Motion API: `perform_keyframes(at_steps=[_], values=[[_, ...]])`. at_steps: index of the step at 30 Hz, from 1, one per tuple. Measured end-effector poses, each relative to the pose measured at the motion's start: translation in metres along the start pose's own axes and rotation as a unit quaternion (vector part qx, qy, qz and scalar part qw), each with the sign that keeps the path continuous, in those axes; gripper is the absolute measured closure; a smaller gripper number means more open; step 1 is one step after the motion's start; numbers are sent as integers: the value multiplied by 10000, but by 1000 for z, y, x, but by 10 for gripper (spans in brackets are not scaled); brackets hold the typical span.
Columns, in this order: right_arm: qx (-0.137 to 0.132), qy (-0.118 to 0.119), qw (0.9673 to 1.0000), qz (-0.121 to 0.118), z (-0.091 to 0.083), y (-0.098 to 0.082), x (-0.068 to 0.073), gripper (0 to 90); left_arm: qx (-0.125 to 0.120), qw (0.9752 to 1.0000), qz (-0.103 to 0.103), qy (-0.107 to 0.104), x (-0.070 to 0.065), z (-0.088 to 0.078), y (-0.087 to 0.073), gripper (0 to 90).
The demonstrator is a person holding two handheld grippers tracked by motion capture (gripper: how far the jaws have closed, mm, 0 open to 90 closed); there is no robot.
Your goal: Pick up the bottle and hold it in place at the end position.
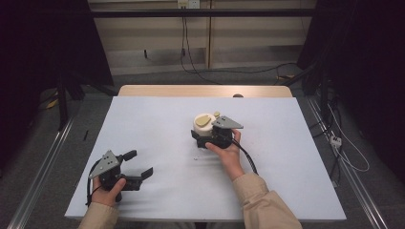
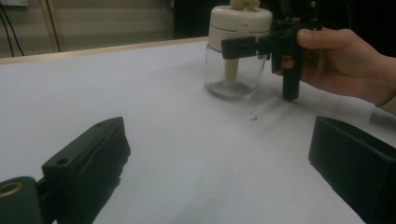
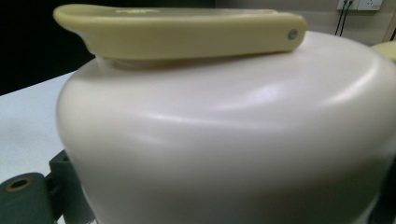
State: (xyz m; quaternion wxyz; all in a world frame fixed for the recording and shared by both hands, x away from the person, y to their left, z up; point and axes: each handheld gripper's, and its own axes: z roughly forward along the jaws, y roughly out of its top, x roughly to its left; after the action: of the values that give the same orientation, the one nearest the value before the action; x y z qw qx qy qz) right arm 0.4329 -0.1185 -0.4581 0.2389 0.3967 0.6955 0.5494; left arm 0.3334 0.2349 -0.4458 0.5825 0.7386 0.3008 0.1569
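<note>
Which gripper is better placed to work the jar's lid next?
Right. The right gripper already sits around the jar just under its cream lid, which looms close in its own view. The left gripper rests open near the table's front left, well apart from it.

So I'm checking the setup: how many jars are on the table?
1. The glass jar with a cream lid stands near the table's middle, with the right gripper closed around its lid. None elsewhere.
</note>
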Motion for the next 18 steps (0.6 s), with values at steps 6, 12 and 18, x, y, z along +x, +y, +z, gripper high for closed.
perform_keyframes(at_steps=[6, 12, 18], values=[[74, -10, 10000, 30, -3, -1, -1, 61, -26, 10000, -22, 7, 0, 0, -1, 41], [114, -1, 9999, 2, -4, -1, -1, 61, -19, 10000, -33, -8, 0, 4, 0, 41], [135, 2, 9999, 7, -4, -1, -1, 61, -11, 10000, -13, -17, -1, 5, 0, 41]])
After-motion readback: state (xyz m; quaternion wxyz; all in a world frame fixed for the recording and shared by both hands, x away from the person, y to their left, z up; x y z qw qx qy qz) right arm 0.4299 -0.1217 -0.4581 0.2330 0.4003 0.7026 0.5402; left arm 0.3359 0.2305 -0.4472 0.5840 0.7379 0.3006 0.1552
